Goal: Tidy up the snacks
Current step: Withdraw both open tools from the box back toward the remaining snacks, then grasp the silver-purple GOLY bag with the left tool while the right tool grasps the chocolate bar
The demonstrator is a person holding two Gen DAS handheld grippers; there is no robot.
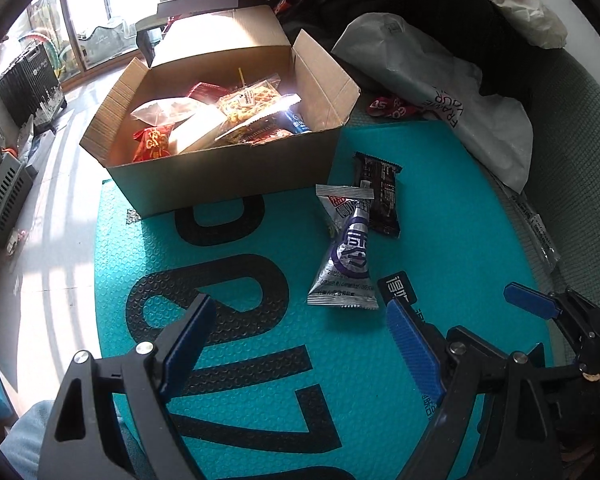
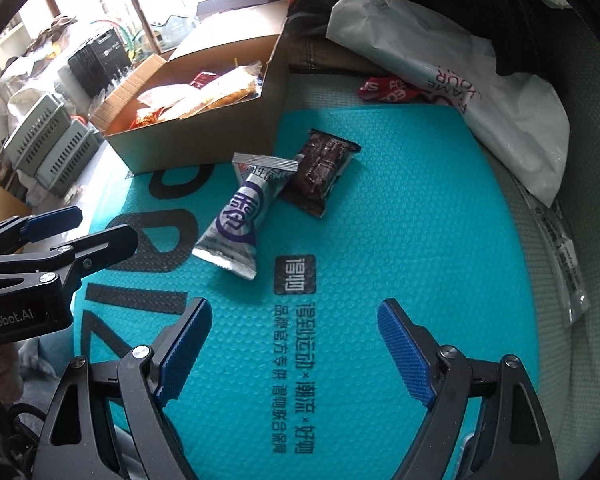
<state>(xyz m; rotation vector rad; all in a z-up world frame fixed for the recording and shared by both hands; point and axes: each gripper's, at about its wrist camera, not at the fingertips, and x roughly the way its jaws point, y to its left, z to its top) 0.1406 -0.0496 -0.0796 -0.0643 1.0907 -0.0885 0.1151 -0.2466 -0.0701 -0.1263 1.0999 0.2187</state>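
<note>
Silver snack packet: lies flat on the teal bubble mailer, just beside the near right corner of the cardboard box. Long axis runs from the box toward the grippers; the narrower crimped end points at the box, the wider crimped end at the camera. Its upper part overlaps the edge of the next item.

Dark brown snack packet: flat on the same mailer, touching the silver packet's right side. Long axis roughly parallel, one crimped end toward the box, leaning slightly rightward in the right wrist view.

Cardboard box: open, flaps up, holding assorted wrapped snacks; rests on the far left part of the mailer.

White plastic bag: crumpled, right of the box, off the mailer.

Left gripper: jaws spread wide, nothing between them, above the mailer, short of the silver packet.

Right gripper: jaws likewise spread and empty, over the mailer's printed text.
</note>
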